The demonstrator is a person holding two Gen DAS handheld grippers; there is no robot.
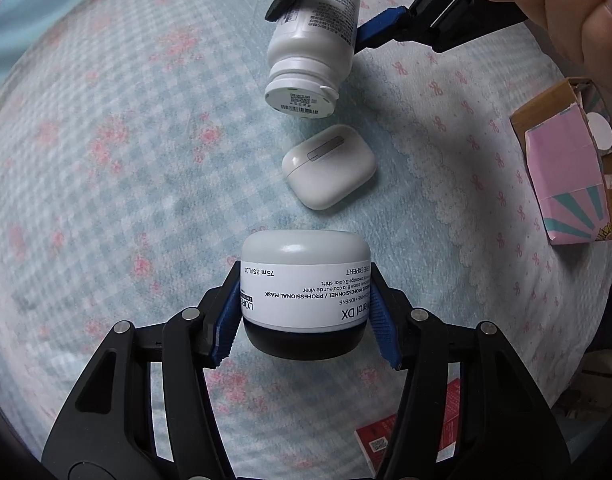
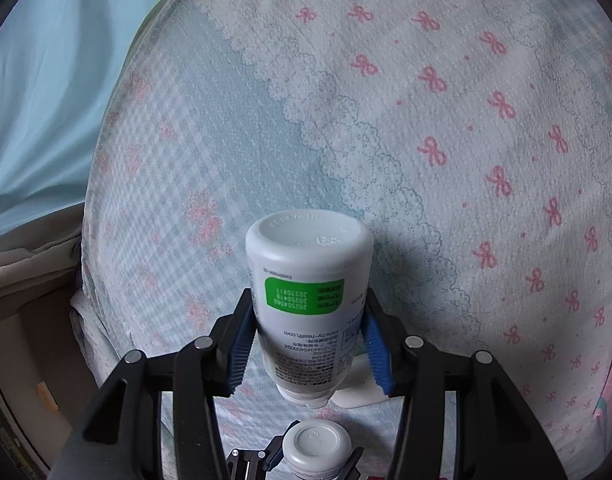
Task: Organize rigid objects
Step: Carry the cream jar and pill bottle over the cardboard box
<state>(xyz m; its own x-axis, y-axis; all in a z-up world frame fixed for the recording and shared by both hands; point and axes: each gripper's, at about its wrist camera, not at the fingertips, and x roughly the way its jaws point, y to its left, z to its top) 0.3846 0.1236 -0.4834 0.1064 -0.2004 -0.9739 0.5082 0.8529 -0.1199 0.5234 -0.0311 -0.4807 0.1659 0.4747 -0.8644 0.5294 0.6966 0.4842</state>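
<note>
My left gripper (image 1: 306,316) is shut on a white cream jar (image 1: 303,292) with a black lid, held sideways above the patterned bedspread (image 1: 125,160). My right gripper (image 2: 308,340) is shut on a white supplement bottle (image 2: 310,296) with a green label, its base pointing away from the camera. In the left wrist view the bottle (image 1: 314,40) hangs cap-down at the top, held by the right gripper (image 1: 318,28). A white earbud case (image 1: 329,168) lies on the bedspread between the jar and the bottle. The jar (image 2: 317,452) also shows at the bottom of the right wrist view.
A cardboard box (image 1: 566,152) holding a pink and teal carton (image 1: 566,184) sits at the right. A red packet (image 1: 386,436) lies near the bottom. A light blue sheet (image 2: 45,100) lies beyond the bedspread's left edge.
</note>
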